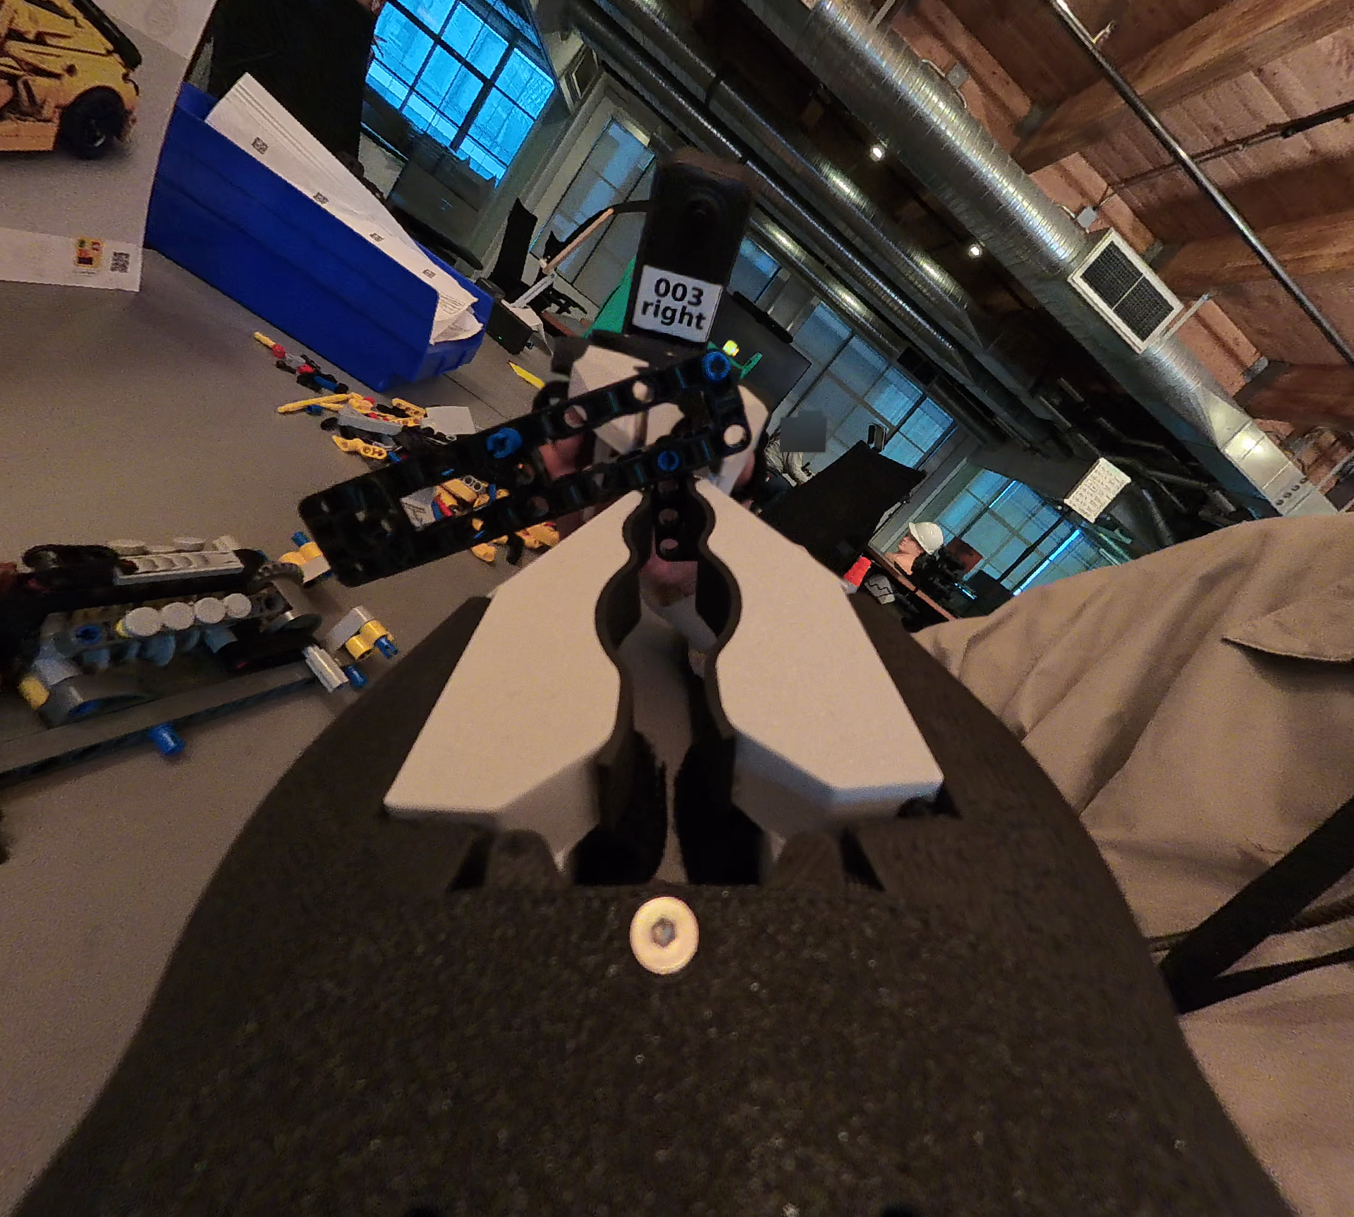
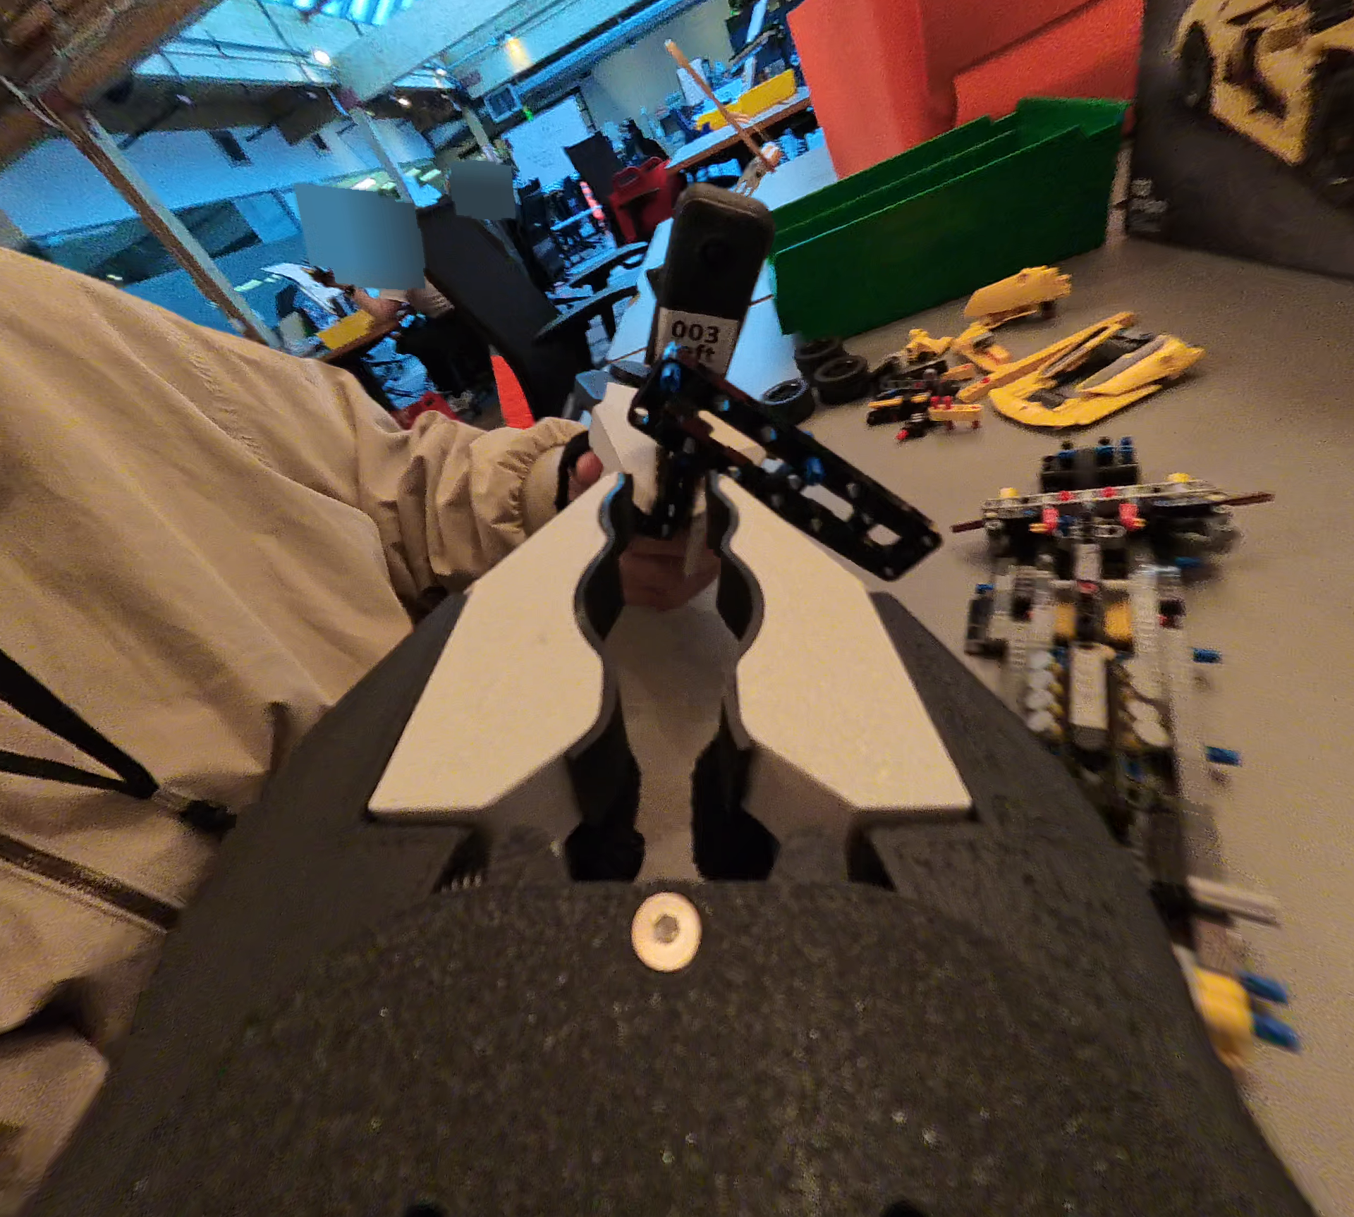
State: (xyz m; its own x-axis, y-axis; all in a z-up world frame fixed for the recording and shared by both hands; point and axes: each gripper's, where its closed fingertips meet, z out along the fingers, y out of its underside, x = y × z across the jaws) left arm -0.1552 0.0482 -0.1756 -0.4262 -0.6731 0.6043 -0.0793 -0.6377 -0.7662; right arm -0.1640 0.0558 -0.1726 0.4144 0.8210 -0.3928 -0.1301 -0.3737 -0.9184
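1. My left gripper (image 1: 668,526) is clamped on the short upright beam of the black beam frame (image 1: 513,464), held above the tabletop (image 1: 183,420).
2. My right gripper (image 2: 670,508) faces it, pinching the same beam.
3. The frame's long axis runs out sideways over the loose parts (image 1: 410,427), away from both jaws.

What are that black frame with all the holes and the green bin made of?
The black frame, held between both grippers, looks like hard moulded plastic: matte beams with even round holes and blue pins. The green bin also looks like rigid plastic, smooth, slightly glossy, with a moulded stepped rim.
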